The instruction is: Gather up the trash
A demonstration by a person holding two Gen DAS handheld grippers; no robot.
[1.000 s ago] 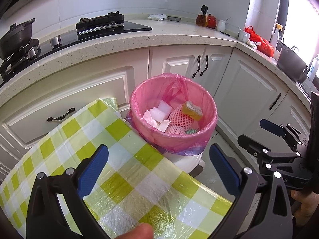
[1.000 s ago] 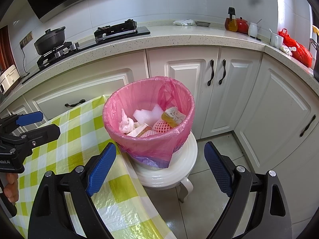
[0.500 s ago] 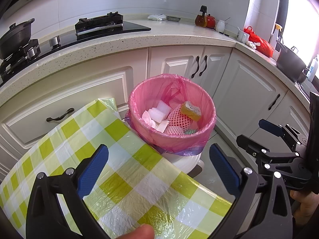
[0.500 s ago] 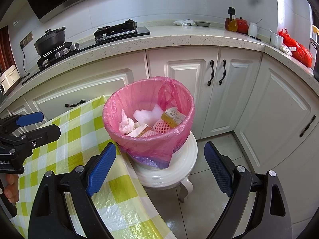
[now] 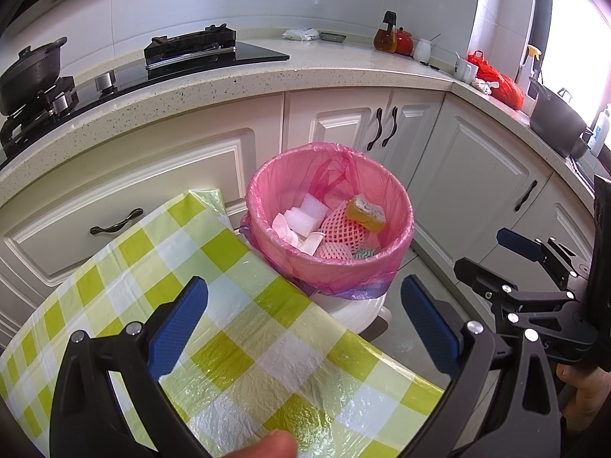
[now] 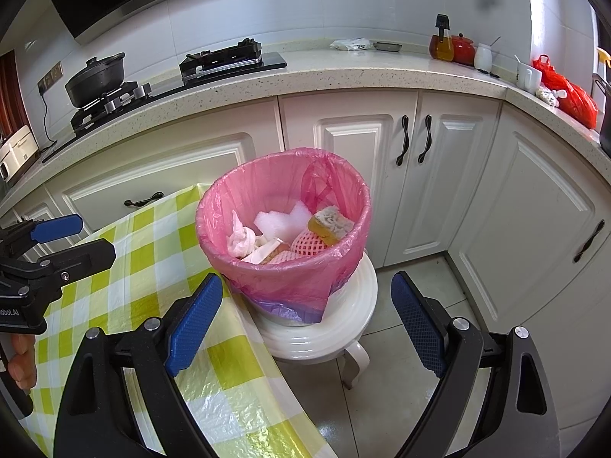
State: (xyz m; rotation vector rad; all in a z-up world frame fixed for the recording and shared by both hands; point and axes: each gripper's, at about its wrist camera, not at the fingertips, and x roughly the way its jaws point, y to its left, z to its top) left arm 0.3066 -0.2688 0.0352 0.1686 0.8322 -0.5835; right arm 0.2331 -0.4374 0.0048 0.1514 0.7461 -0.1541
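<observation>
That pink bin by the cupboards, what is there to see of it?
The trash bin is round, lined with a thin pink plastic bag folded over its rim, purple showing at the bottom. It stands upright on a white stool, beside the checked tablecloth. Inside lie a yellow sponge, pink foam netting, white foam and tissue. Neither gripper touches it.

Pink-lined trash bin stands upright on a white round stool, just beside the checked surface's edge. Inside, w/ no lid: a yellow sponge tilted on pink foam fruit netting, white foam pieces, and crumpled tissue (left side). Bag's purple under-layer shows at the base.
</observation>
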